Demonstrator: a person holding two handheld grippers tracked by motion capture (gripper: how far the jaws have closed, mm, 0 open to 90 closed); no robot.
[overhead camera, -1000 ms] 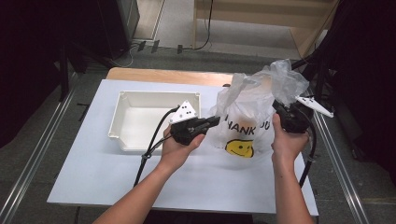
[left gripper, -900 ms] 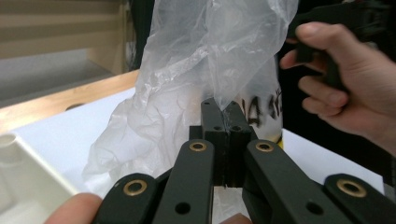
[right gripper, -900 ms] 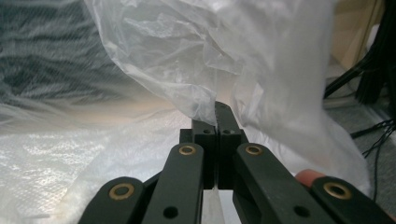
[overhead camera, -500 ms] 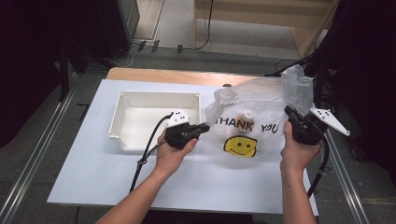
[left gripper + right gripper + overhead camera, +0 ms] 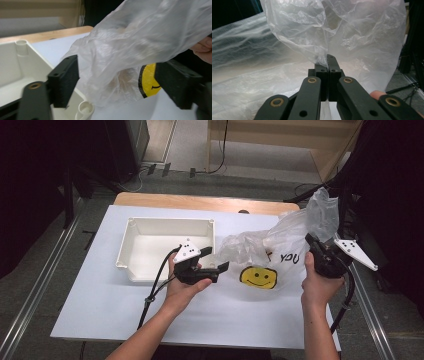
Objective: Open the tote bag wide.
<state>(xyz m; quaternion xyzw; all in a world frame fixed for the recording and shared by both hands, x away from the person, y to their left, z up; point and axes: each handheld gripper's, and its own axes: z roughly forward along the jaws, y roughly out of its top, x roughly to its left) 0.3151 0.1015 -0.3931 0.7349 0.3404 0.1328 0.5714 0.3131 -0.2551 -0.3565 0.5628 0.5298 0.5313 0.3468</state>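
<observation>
Plastic bag (image 5: 280, 255), thin and clear with a yellow smiley face and "YOU" printed on it, lies right of centre in the high view, its lower part resting on the white table (image 5: 100, 300) and its right side pulled up into a crumpled peak toward the upper right. Left of it, at centre left, sits the white tray (image 5: 131, 251), its near corner just beside the bag's left edge. Your right gripper (image 5: 314, 246), at the right of the frame, has its jaws pressed together on a fold of the bag's film; in the right gripper view the pinched plastic rises straight out of the closed tips (image 5: 327, 65). Your left gripper (image 5: 220, 267), at centre, has just been opening: its jaws stand wide, and in the left gripper view the bag hangs between them (image 5: 117, 82) without either pad pressing on it.
</observation>
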